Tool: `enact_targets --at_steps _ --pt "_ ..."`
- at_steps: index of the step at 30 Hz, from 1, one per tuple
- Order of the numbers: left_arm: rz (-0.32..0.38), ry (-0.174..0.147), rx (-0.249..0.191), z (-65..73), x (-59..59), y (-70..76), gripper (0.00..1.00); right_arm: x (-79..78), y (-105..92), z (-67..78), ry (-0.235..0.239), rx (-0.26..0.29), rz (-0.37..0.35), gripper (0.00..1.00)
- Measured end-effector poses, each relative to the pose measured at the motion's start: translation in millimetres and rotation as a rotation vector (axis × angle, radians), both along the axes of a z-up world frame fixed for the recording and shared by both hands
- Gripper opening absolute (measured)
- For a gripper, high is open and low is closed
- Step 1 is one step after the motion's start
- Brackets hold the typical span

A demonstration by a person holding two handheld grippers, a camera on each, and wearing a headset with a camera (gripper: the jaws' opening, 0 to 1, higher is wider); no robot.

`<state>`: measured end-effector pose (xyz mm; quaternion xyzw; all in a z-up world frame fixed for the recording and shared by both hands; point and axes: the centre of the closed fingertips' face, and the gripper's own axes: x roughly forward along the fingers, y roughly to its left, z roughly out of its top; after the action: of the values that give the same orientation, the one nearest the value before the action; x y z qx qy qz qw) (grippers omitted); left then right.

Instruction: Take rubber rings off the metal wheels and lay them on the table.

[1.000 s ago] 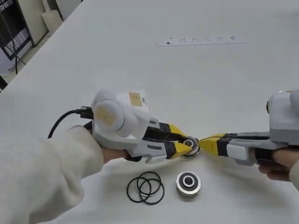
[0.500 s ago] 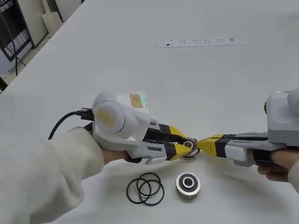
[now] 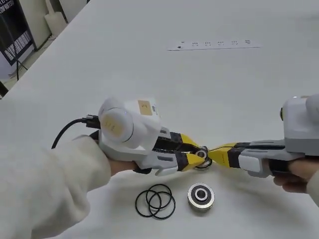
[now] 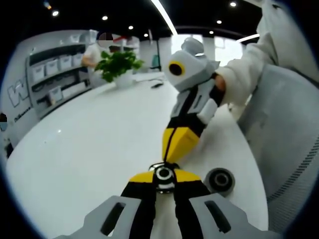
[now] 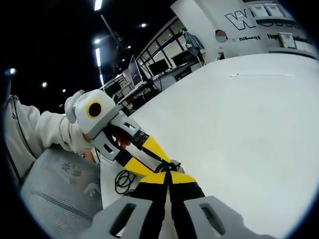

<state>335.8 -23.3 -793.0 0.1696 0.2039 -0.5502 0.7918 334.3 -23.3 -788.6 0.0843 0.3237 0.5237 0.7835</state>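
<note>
— While the left hand-held gripper point(image 3: 195, 153) clamps a metal wheel point(image 4: 164, 174) mid-scene over the worktop point(image 3: 149, 74), the right hand-held gripper point(image 3: 213, 153) meets its rim, jaws pressed together.
— Near edge: loose rubber rings point(image 3: 155, 201), second wheel point(image 3: 201, 195). Far side lies wide open up to the power strip point(image 3: 214, 44).

This looks like an open-plan office or lab, with a long white worktable point(image 3: 149, 69) carrying a flat white power strip point(image 3: 214, 44) and desks of dark computer screens point(image 5: 167, 63) behind. There are grey wall shelves of white storage bins point(image 4: 52, 69), a leafy green potted plant point(image 4: 118, 64) and recessed ceiling spotlights point(image 4: 104, 18).
</note>
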Motion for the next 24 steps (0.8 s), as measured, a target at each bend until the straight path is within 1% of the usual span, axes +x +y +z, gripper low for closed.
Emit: enact_targets --at_steps 7,15,17,19,24 --pt "0.004 -0.001 -0.003 0.0 0.1 -0.1 0.13 0.0 -0.4 0.1 -0.012 -0.009 0.006 0.00" --pt "0.004 -0.005 -0.001 0.3 0.1 -0.6 0.13 -1.1 1.0 1.8 -0.018 -0.006 0.017 0.00" --pt "0.004 -0.005 -0.001 0.3 0.1 -0.8 0.13 -0.4 1.6 3.2 -0.018 0.002 0.016 0.00" --pt "0.004 -0.005 -0.001 0.3 0.1 -0.8 0.13 1.0 0.9 3.0 -0.024 -0.004 0.014 0.00" --pt "0.010 -0.004 0.004 0.2 0.3 -0.9 0.13 1.6 0.0 2.4 -0.019 -0.004 0.011 0.00"
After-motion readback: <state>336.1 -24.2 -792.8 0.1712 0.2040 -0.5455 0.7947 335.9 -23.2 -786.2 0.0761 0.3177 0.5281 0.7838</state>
